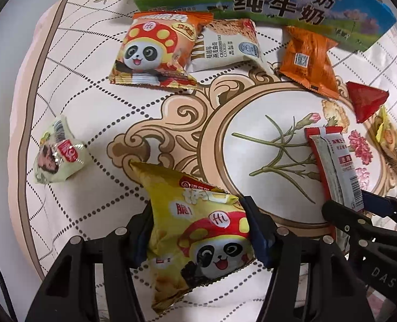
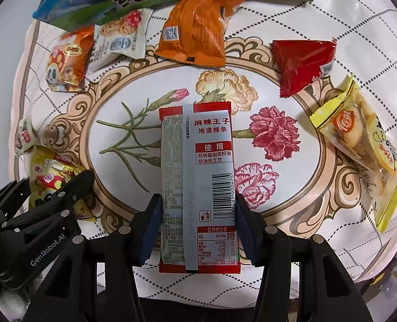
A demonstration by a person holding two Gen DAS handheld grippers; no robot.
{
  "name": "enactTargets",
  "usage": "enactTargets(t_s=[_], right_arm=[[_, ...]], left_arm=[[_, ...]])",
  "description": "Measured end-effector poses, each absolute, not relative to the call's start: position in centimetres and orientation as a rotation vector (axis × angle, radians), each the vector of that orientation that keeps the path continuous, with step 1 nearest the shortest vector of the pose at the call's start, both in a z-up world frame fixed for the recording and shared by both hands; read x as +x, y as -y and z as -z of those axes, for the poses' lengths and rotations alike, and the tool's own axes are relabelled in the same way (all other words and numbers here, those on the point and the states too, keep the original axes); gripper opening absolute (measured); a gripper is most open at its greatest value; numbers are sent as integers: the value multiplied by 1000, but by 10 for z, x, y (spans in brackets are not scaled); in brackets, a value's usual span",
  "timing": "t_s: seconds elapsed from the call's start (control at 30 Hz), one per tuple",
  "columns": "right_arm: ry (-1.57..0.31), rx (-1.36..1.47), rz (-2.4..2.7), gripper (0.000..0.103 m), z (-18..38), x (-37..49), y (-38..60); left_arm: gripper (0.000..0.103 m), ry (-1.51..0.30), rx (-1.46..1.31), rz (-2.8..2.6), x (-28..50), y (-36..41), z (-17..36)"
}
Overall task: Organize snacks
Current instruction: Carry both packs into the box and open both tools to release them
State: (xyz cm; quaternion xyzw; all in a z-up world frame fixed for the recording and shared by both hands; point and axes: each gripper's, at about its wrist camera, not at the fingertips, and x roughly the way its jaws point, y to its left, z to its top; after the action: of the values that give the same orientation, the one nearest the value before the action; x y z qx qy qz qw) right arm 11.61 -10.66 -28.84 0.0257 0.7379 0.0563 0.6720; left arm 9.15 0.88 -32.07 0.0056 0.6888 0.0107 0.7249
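Note:
My left gripper (image 1: 197,212) is shut on a yellow panda snack bag (image 1: 198,244), its jaws pressing both sides of the bag. My right gripper (image 2: 198,206) is shut on a red and grey spicy strip packet (image 2: 198,182), held lengthwise between the jaws. That packet also shows in the left wrist view (image 1: 332,169), with the right gripper (image 1: 359,209) on it. The left gripper and the yellow bag (image 2: 53,179) show at the lower left of the right wrist view.
On the flowered cloth (image 2: 171,86) lie an orange panda bag (image 1: 155,51), an oat cookie pack (image 1: 225,45), an orange packet (image 2: 195,29), a red triangular packet (image 2: 303,64), a yellow biscuit bag (image 2: 364,147) and a small green pack (image 1: 56,153). A milk carton (image 1: 265,2) lies at the back.

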Motion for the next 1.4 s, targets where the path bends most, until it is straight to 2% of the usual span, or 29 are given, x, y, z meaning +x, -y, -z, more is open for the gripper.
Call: enactTargets(t_s=[0.33, 0.57, 0.97, 1.23, 1.4], right_arm=[[-1665, 74, -117, 57, 325, 114, 92], [-1678, 88, -113, 57, 352, 114, 98], [-1686, 91, -112, 57, 382, 124, 108], [-1599, 69, -146, 49, 335, 118, 103], [-1530, 150, -198, 47, 288, 130, 109]], left_arm=[[60, -1502, 22, -26, 80, 4, 338], [60, -1511, 43, -19, 99, -22, 346], [61, -1505, 78, -24, 112, -13, 348], [55, -1480, 73, 9, 113, -5, 311], [54, -1407, -3, 56, 132, -7, 247]])
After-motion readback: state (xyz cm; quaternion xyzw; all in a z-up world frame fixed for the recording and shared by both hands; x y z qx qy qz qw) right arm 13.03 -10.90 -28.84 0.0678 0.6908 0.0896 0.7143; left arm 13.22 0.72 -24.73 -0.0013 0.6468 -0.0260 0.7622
